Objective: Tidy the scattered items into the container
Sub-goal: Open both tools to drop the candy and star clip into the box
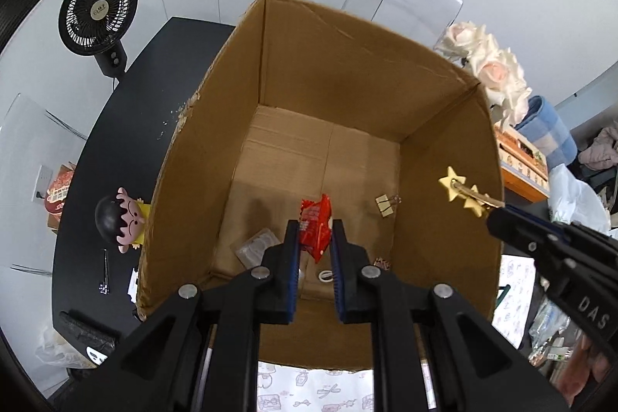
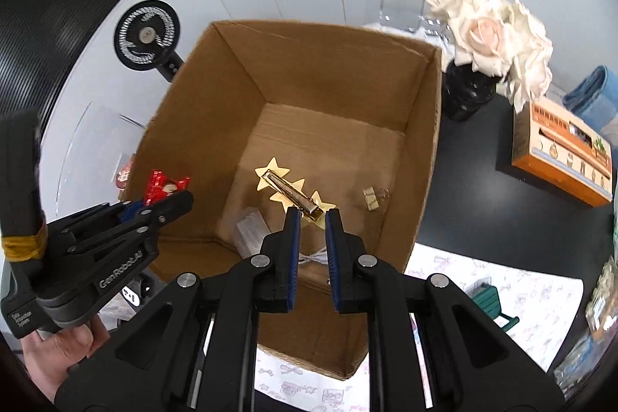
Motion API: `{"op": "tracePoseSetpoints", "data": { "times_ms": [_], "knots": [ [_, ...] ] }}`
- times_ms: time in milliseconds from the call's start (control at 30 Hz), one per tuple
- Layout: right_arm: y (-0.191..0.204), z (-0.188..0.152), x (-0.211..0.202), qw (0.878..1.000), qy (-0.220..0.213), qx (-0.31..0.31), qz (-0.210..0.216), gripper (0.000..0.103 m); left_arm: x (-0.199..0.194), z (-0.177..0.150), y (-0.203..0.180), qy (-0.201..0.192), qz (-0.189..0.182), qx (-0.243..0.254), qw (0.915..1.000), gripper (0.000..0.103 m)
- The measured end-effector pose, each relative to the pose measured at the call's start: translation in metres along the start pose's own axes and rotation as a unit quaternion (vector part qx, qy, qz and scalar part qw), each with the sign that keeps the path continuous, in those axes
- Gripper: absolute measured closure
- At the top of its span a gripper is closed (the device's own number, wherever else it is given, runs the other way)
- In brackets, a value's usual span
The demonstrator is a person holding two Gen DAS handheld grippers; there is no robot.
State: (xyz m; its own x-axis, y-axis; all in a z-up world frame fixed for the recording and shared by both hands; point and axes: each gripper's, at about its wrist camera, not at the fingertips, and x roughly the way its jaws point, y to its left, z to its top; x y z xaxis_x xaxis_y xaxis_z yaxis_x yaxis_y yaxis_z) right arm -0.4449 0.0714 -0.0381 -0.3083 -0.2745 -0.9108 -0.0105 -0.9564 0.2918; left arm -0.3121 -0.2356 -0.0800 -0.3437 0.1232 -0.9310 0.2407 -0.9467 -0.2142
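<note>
Left wrist view looks down into an open brown cardboard box [image 1: 336, 72] on a black table [image 1: 154, 72]. On its floor lie a gold binder clip [image 1: 386, 204] at four o'clock, a clear plastic packet [image 1: 257, 245] at seven o'clock and a small white looped cord [image 1: 325, 276] near the front wall. The left gripper [image 1: 316, 236] pinches a red snack packet [image 1: 317, 224] above the box; the right gripper [image 2: 312, 221], at three o'clock over the rim, pinches a gold hair clip with three yellow stars [image 2: 291, 190]. Its body reads "DAS"; in the right wrist view the left one reads "GenRobot.AI". A black fan [image 1: 98, 11] stands at ten o'clock, white roses [image 2: 494, 33] at two o'clock.
</note>
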Motion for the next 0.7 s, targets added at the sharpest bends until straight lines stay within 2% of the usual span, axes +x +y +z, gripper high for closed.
{"op": "tracePoseSetpoints", "data": {
  "times_ms": [300, 567, 633, 700],
  "knots": [
    [0.002, 0.006, 0.009, 1.0, 0.022, -0.001, -0.016, 0.09, 0.003, 0.003, 0.006, 0.016, -0.001, -0.009, 0.9998, 0.088],
    [0.01, 0.008, 0.015, 0.999, 0.041, -0.009, -0.028, 0.09, -0.004, 0.005, 0.01, 0.013, 0.004, -0.016, 0.9998, 0.088],
    [0.011, 0.008, 0.014, 0.999, 0.04, -0.011, -0.032, 0.097, -0.006, 0.005, 0.012, 0.012, 0.004, -0.02, 0.9997, 0.088],
    [0.012, 0.008, 0.013, 0.999, 0.038, -0.013, -0.036, 0.097, -0.006, 0.005, 0.014, 0.012, 0.003, -0.018, 0.9998, 0.088]
  ]
}}
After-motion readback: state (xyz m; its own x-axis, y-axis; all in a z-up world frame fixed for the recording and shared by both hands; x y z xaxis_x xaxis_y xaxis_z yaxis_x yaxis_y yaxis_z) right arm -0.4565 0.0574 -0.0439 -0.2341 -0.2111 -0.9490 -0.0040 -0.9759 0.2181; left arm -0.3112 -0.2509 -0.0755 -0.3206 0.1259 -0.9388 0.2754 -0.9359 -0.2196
